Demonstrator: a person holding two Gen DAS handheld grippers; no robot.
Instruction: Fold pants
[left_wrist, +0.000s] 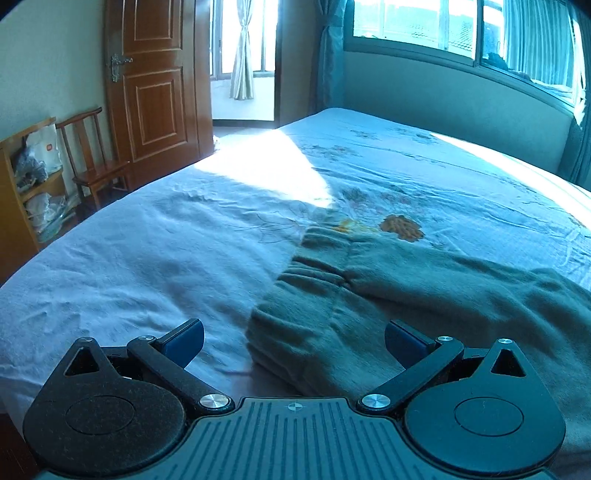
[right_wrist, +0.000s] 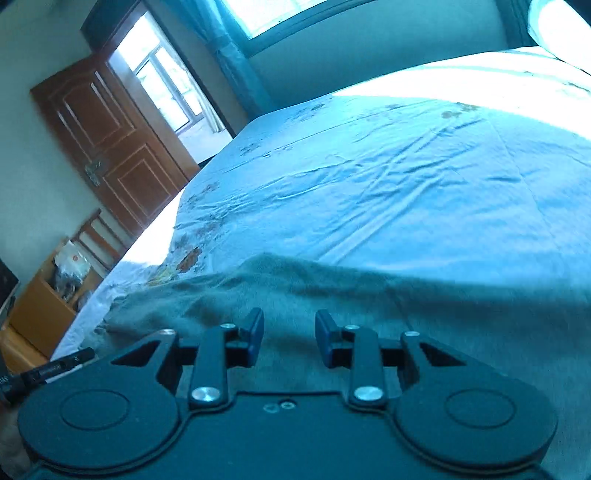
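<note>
Bed (left_wrist: 147, 229) w/ one pair of pants (left_wrist: 369, 288); left gripper (left_wrist: 294, 341) wide — right gripper (right_wrist: 289, 338) narrower, apparently empty.

Pants (left_wrist: 369, 295) cut off at right edge; shelf (left_wrist: 33, 184) contents indistinct.

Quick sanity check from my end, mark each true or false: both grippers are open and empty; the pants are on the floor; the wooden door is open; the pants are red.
1. Both the left gripper and the right gripper are open and empty. True.
2. The pants lie on the floor. False: they lie on the bed.
3. The wooden door stands open. True.
4. The pants are red. False: they look grey-green.
</note>
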